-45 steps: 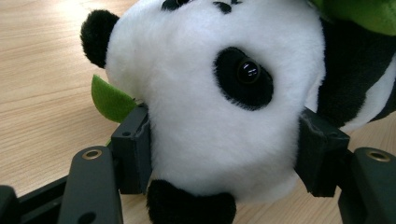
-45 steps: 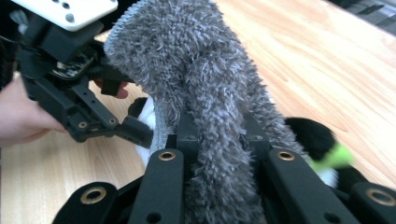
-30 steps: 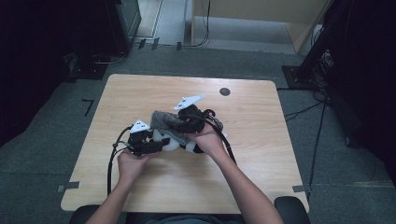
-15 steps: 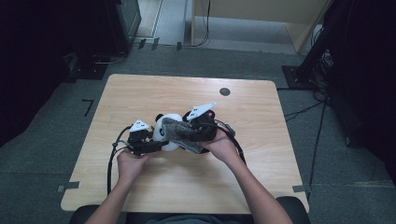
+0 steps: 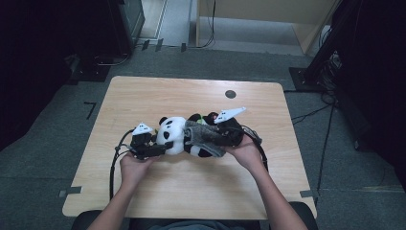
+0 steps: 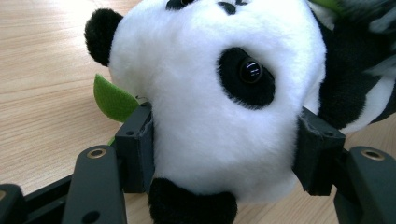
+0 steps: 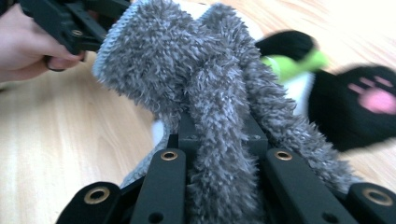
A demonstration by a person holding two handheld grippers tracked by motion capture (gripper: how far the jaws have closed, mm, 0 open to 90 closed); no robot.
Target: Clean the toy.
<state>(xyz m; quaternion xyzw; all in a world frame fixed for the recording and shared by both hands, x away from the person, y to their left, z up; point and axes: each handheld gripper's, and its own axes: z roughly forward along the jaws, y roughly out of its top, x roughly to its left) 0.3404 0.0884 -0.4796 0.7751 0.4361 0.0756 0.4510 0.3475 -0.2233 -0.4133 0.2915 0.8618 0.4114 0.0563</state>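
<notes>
We work at a pale wooden table (image 5: 143, 100) with rounded corners, standing on grey carpet; a small dark round disc (image 5: 230, 94) sits toward the table's 1 o'clock, a light wooden cabinet (image 5: 268, 19) stands beyond the far edge, and dark equipment frames flank the room at 9 and 3 o'clock.

Our left gripper (image 5: 154, 149), left of the table's middle, has its jaws about half spread and pressed on either side of the head of the plush panda (image 5: 173, 135); in the left gripper view the black pads (image 6: 135, 149) sink into the white fur, with a green leaf (image 6: 114, 99) showing at 9 o'clock of the head. The panda lies on its side at the table's centre.

Our right gripper (image 5: 225, 136), at 3 o'clock of the panda, has its jaws drawn tight on a fuzzy grey cloth (image 7: 205, 93), which drapes over the toy's body; a black paw with a pink pad (image 7: 369, 100) lies beyond.

A second ago the right gripper and the cloth sat farther back, above the panda, hiding it; they have since swung toward 3 o'clock, and the panda's face is uncovered. The left gripper has kept its place.
</notes>
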